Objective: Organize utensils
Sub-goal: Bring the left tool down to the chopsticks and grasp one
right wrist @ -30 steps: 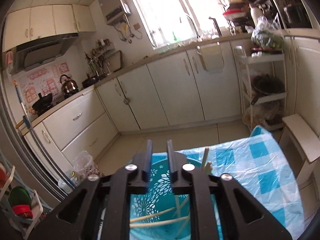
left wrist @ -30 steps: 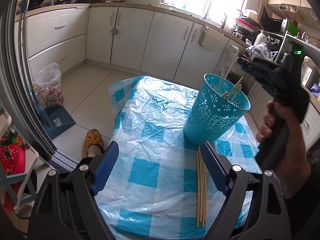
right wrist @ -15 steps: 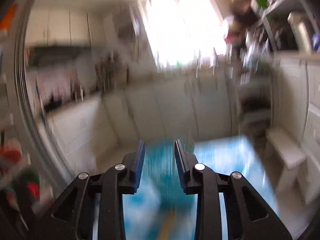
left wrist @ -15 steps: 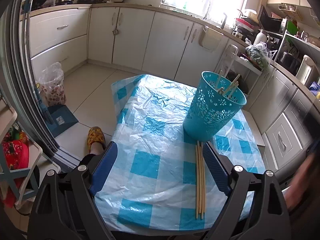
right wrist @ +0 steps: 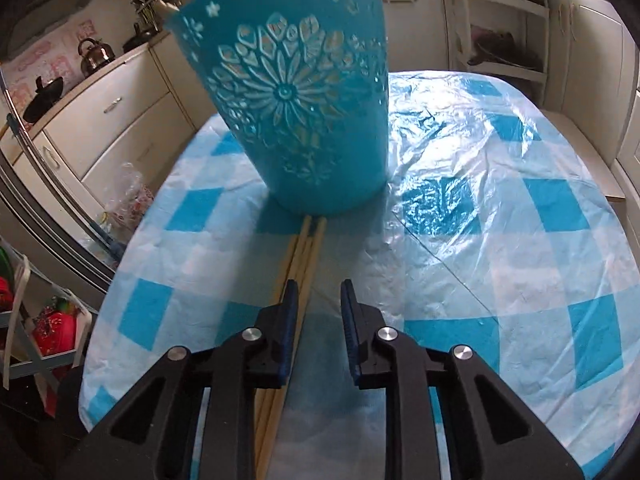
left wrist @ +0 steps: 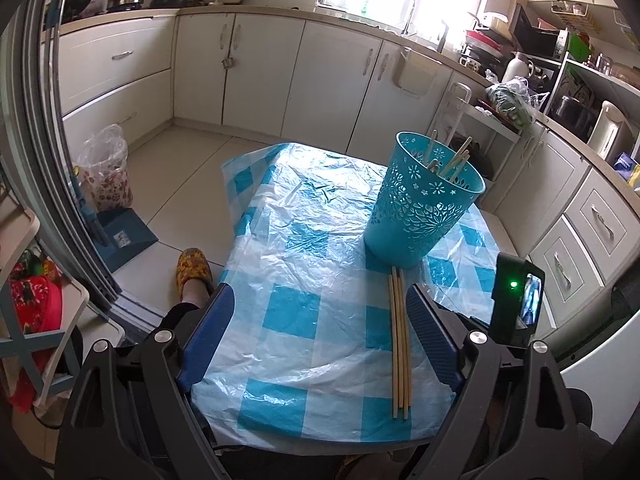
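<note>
Since 1.0 s ago: R gripper (right wrist: 316, 300) has come down from above the holder rim to low over the table, now facing the holder's base; its body shows at the right edge of the L view, where 0.5 s ago only a hand edge showed. L gripper (left wrist: 318, 318) view barely changed.

Table w/ blue-white checked plastic cover (left wrist: 304, 240), wrinkled, fills both views. Teal cut-out utensil holder (left wrist: 424, 200) stands upright on the far right part of the cover; several chopsticks lean inside it, tips above the rim.

Loose chopsticks (left wrist: 400, 340): a tight bundle flat on the cover, long axis running near-to-far, far ends touching or just short of the holder's base (cannot tell which), near ends close to the table's near edge.

Rel. to tools: in L view the bundle lies between the L fingers, just inside the right-hand one, not touched. In R view the bundle (right wrist: 298, 264) passes under/beside the left-hand finger (right wrist: 286, 320); most of it sits left of the gap centre. Contact: cannot tell.

Gripper state: L fingers wide apart, nothing held. R fingers parted by a narrow gap, nothing clamped.

View diffs: L view alone shows the holder's contents and the bundle's full length. R view alone shows the holder's flower pattern close up; rim cropped, near ends hidden below the gripper.
</note>
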A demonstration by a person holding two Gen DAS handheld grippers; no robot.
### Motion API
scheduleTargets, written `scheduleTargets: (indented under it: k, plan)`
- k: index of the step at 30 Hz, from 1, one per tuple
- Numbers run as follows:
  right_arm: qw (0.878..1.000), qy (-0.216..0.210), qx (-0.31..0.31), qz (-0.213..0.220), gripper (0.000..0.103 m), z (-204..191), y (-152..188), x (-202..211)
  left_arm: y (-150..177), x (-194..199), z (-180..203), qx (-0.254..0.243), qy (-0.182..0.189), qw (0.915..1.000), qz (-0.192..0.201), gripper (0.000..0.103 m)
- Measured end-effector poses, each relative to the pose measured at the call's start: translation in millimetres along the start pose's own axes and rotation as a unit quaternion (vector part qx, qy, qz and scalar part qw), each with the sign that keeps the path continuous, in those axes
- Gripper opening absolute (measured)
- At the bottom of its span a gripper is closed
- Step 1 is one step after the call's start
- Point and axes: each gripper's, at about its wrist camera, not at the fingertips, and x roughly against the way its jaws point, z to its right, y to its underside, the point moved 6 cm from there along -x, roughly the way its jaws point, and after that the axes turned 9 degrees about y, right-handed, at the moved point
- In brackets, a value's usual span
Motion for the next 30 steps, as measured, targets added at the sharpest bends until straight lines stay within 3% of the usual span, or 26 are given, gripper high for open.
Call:
scheduleTargets:
  k: [9,13,16,25,30]
  plan:
    - [0.999,0.017,0.029,0.002,0.022,-6,2,-4,2,-3,-2,0.002,0.0,1.0,-0.004,0.084]
    - [0.998,0.031,0.061,0.007,0.011,-5,6,-2,4,-5,-1,0.0,-0.001,1.0,-0.007,0.084]
    - [0.996,0.034,0.079,0.005,0.009,2,12,4,7,-12,0,-0.006,-0.001,0.9998,-0.018,0.084]
    - [0.999,0.022,0.048,-0.003,0.009,48,31,23,23,-93,18,-0.053,-0.009,0.9942,-0.093,0.085]
    - [0.999,0.008,0.033,-0.001,0.009,51,31,24,30,-140,34,-0.086,-0.019,0.9887,-0.122,0.085]
